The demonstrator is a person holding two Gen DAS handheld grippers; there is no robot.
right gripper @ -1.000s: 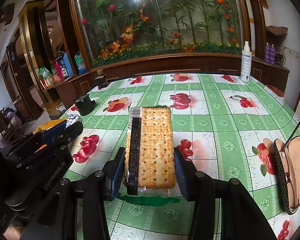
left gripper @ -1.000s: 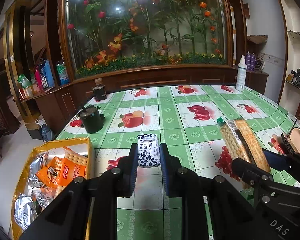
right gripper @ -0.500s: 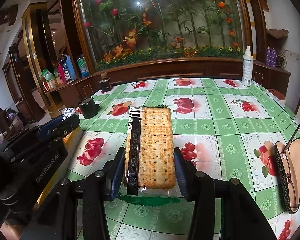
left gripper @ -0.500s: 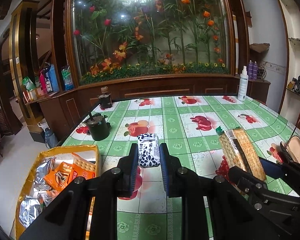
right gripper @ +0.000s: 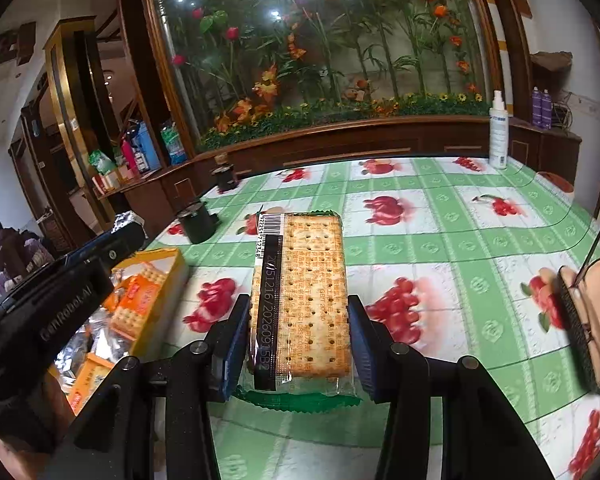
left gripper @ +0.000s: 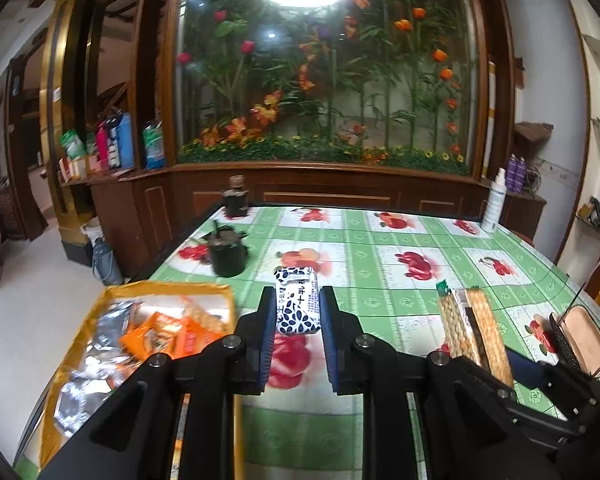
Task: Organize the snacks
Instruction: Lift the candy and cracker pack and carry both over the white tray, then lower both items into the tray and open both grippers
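Observation:
My left gripper is shut on a small white snack pack with dark blue leaf print and holds it above the table, just right of the yellow snack box. My right gripper is shut on a long clear pack of crackers, held flat above the tablecloth. The cracker pack also shows at the right of the left wrist view. The yellow box holds several orange and silver snack packs and lies left of both grippers. The left gripper's body shows at the left of the right wrist view.
A green checked tablecloth with fruit prints covers the table. A black pot and a dark jar stand at the far left. A white spray bottle stands at the back right. An open glasses case lies at the right edge.
Both grippers have risen and drawn back a little with their packs still held. The yellow box now shows more fully in the right wrist view.

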